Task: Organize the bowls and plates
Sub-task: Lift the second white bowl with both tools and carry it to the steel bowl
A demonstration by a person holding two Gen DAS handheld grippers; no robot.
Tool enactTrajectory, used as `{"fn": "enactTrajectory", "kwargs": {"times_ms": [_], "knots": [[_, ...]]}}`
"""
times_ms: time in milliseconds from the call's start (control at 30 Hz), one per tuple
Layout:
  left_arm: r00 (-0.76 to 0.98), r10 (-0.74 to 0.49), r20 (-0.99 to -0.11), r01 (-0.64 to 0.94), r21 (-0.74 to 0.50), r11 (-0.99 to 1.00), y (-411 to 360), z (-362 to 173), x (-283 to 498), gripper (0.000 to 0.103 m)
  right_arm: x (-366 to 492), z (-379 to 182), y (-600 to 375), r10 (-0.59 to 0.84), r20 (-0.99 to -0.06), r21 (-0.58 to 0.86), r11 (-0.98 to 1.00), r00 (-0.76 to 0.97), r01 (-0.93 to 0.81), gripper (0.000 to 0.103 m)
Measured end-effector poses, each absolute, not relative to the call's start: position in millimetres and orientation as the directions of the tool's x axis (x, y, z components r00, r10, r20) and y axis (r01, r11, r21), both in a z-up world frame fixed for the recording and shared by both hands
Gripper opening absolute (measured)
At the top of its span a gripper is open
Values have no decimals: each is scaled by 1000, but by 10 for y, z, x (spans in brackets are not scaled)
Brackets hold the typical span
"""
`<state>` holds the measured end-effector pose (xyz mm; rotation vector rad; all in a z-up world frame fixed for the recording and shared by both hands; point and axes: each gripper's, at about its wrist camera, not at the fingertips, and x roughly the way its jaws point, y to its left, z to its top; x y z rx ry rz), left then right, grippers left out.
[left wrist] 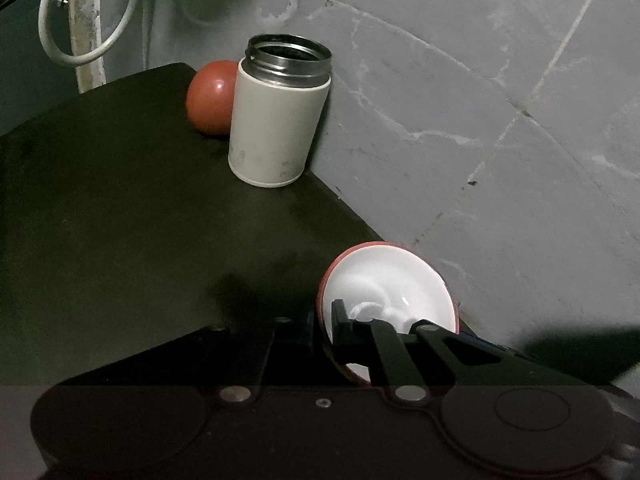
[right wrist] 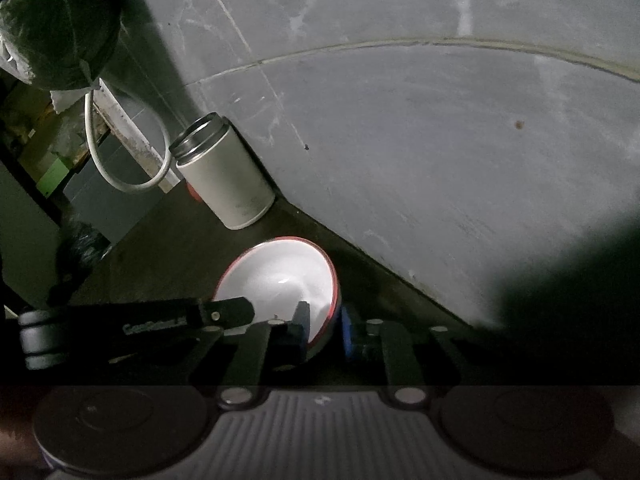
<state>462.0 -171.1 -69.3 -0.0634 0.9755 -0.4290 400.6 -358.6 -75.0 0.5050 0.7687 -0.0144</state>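
Both tools pinch the rim of one bowl (left wrist: 390, 284), white inside and red outside: the left tool (left wrist: 324, 332) from its left edge, the right tool (right wrist: 324, 324) from the nearer edge. It appears tipped just above the dark worktop (left wrist: 120, 208), though dim light blurs this. Keep it level; farther ahead stand an open canister (left wrist: 276, 116) and a red bowl (left wrist: 210, 98).

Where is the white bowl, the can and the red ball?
Bowl (right wrist: 280, 272): right wrist view, on its white inside.
Can (left wrist: 274, 128): left wrist view, on its pale side wall.
Ball (left wrist: 210, 98): left wrist view, on its shiny red front.
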Motion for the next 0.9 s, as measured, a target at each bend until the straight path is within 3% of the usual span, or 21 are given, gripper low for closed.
{"fn": "enactTrajectory", "kwargs": {"times_ms": [633, 900], "knots": [[608, -445, -658, 324, -306, 895, -1267, 260, 3445, 6, 2893, 90, -3432, 245, -552, 427, 904, 797, 18, 15], [614, -481, -625, 351, -329, 876, -1069, 406, 2844, 6, 2327, 314, -3296, 247, -561, 376, 926, 790, -23, 15]]}}
